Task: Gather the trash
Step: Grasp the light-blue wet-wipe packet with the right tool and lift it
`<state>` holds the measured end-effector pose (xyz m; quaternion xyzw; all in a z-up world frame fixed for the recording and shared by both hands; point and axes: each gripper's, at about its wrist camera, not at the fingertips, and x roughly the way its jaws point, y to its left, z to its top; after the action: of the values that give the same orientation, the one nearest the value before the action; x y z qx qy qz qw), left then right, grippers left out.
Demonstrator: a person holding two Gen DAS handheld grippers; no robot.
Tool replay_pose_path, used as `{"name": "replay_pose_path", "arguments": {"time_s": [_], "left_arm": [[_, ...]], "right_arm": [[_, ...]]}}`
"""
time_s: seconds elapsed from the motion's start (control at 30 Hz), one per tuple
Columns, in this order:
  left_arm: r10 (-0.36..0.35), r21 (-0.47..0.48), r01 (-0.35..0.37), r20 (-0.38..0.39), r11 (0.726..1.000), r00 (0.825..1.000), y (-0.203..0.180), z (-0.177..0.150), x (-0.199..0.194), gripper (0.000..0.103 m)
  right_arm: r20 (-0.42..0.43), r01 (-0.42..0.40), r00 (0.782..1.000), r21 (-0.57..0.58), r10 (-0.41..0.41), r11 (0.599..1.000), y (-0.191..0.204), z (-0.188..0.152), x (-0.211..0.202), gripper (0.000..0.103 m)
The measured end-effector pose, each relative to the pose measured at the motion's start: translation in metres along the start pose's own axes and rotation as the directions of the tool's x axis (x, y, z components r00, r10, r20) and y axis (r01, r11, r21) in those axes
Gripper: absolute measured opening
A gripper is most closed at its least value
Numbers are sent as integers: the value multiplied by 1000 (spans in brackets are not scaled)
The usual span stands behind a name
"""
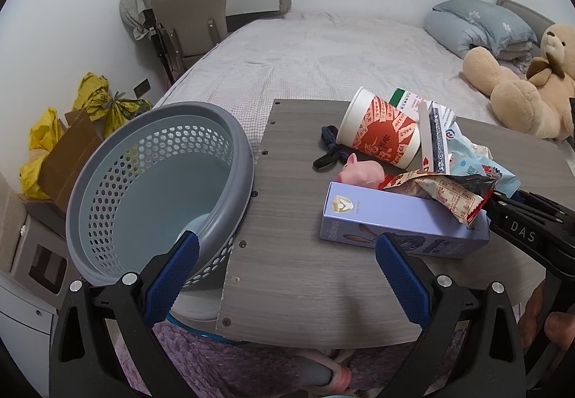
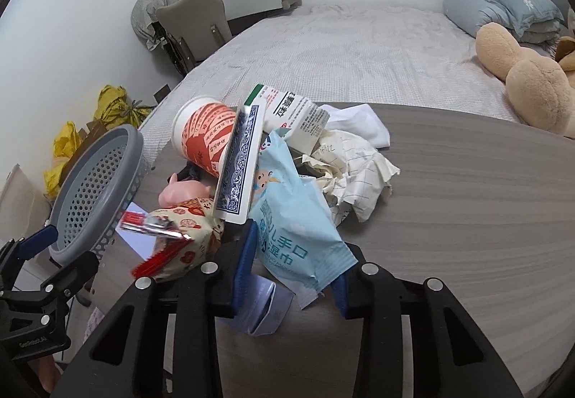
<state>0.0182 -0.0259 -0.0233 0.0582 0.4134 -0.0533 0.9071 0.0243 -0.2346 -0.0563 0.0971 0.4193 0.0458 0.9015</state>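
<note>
Right wrist: blue wipes packet [image 2: 287, 218] lengthwise along right gripper [image 2: 293, 276].

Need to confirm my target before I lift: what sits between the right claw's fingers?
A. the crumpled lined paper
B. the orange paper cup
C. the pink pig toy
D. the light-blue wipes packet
D: in the right wrist view, the light-blue wipes packet lies between the fingers of the right claw, its lower end meeting both blue pads.
</note>
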Motion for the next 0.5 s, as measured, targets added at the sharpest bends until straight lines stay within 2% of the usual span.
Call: {"name": "replay_pose_path", "arguments": {"time_s": [0.17, 0.33, 0.5], "left_arm": [[-12, 19, 11, 11, 1000, 1000, -6, -1, -5, 97], [-55, 40, 54, 22, 998, 998, -12, -2, -10, 97], [-51, 53, 50, 32, 997, 998, -18, -1, -12, 97]], "right_arm": [[29, 27, 999, 46, -28, 999, -12, -6, -20, 35], [54, 56, 997, 107, -62, 993, -29, -16, -40, 35], [70, 78, 994, 147, -89, 986, -48, -27, -59, 35]]}}
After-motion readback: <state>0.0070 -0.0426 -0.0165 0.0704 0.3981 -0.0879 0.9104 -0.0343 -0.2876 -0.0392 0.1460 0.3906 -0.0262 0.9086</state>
